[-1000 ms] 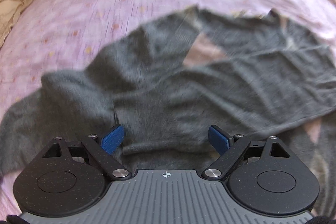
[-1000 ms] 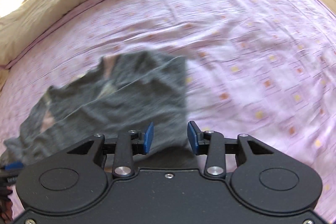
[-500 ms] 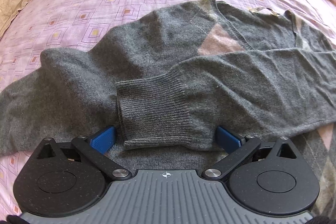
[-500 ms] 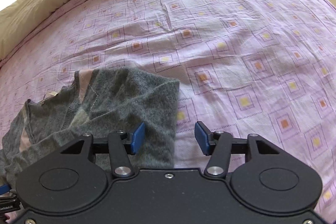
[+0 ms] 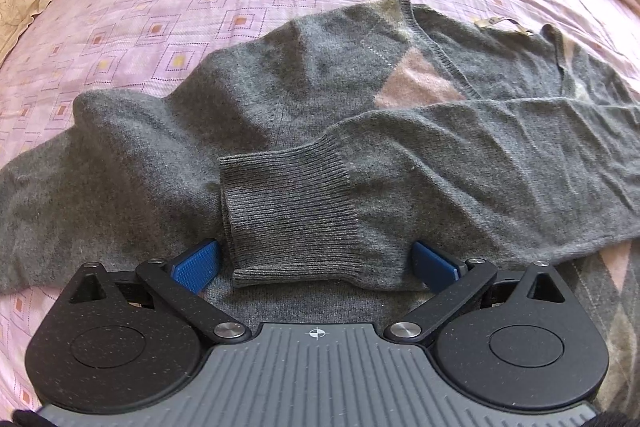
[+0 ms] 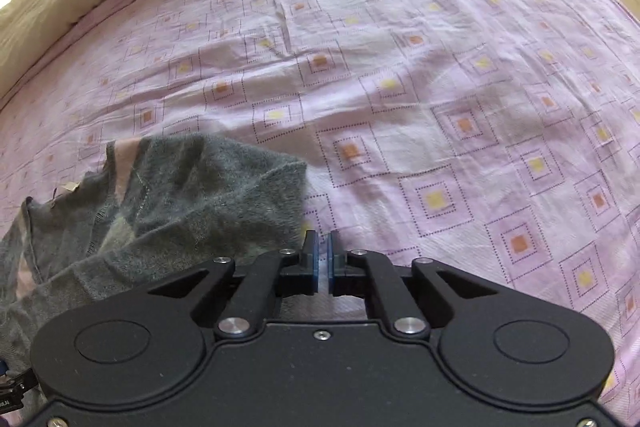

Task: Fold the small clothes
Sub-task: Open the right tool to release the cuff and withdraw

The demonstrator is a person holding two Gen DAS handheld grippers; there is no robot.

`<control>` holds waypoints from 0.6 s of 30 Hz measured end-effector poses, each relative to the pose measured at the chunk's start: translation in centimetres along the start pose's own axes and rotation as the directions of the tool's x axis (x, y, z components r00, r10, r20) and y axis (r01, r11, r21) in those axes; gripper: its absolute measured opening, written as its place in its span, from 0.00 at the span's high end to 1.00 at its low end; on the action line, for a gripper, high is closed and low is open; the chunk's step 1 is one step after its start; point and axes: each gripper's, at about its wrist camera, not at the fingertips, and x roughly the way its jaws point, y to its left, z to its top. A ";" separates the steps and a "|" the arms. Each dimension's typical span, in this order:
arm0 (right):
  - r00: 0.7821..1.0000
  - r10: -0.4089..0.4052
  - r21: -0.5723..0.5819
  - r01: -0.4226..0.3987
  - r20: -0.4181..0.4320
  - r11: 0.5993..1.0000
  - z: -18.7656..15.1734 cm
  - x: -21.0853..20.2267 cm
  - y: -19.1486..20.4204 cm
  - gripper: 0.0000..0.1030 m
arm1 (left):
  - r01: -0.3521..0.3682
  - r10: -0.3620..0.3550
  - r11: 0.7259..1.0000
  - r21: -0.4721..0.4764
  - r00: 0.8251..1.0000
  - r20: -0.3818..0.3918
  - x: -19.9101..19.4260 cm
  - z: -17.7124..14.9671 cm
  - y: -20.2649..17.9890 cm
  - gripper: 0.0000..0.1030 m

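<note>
left wrist view: the blur of a second ago is gone and the left gripper (image 5: 316,265) has settled low over the grey sweater (image 5: 280,99), blue pads spread wide, one on each side of the ribbed cuff (image 5: 292,215) of the sleeve laid across the body. that sleeve fold looks done. the knit is soft and fuzzy, with pink argyle diamonds

right wrist view: the right gripper (image 6: 321,259) was parted half a second ago; now its pads are almost together, pinching nothing, just beside the sweater's shoulder on the pink patterned bedsheet (image 6: 440,87)

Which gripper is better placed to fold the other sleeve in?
Left. The left gripper is open over the sweater; the right gripper is shut beside its edge, over the bedsheet.
</note>
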 end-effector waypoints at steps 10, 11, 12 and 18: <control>0.996 0.044 -0.018 -0.043 0.075 0.999 -2.1 -5.0 2.1 0.24 | 0.050 -0.049 0.999 -0.012 0.998 0.033 -1.8 -1.1 0.5 0.00; 0.996 0.054 -0.026 -0.052 0.075 0.998 -2.6 -5.4 2.5 0.23 | 0.056 -0.055 0.998 -0.021 0.998 0.037 -2.2 -1.5 0.8 0.00; 0.995 0.066 -0.036 -0.064 0.071 0.997 -3.2 -5.7 2.9 0.22 | 0.061 -0.060 0.998 -0.032 0.997 0.041 -2.5 -1.9 1.1 0.00; 0.993 0.116 -0.151 -0.113 0.011 0.982 -7.5 -7.4 6.3 0.21 | 0.040 -0.033 0.989 -0.140 0.998 0.056 -4.6 -5.1 5.1 0.00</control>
